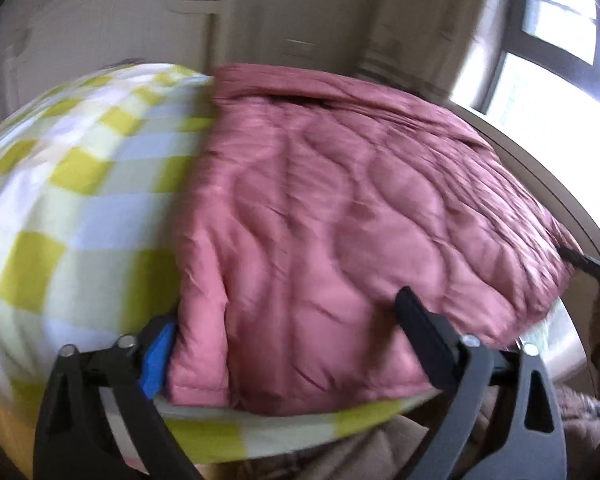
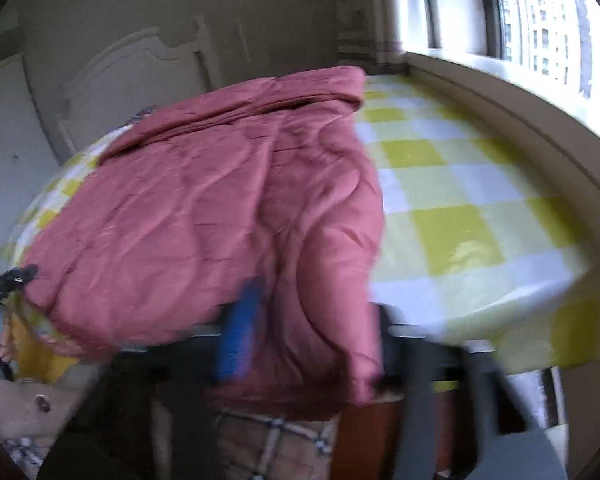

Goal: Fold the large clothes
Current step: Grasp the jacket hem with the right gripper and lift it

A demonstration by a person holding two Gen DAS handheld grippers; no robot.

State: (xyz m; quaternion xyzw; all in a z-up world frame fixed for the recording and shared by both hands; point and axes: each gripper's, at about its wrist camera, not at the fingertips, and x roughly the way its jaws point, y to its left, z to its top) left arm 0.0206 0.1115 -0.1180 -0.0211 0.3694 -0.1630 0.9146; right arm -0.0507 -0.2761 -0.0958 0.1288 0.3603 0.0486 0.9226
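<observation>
The pink quilted jacket (image 1: 340, 208) lies on a bed covered with a yellow and white checked sheet (image 1: 72, 200), with its near hem hanging a little over the front edge of the bed. The left tool (image 1: 284, 332) stands with its jaws apart around the near left corner of the jacket; the blue pad is just beside the cloth, and I cannot tell if it presses on it. The right tool (image 2: 304, 340) is strongly blurred, but its jaws appear to be closed on the near right corner of the jacket (image 2: 204, 208). The jacket looks padded, soft and light, with a smooth and probably slippery shell, so I think a thin pinch may slide off; taking the thick hem corners seems safer. The bulk will probably spring back after folding. On the right side of the jacket the sheet (image 2: 460, 184) is free up to the window sill (image 2: 520, 104), which gives room; on the left side there is also free sheet.
</observation>
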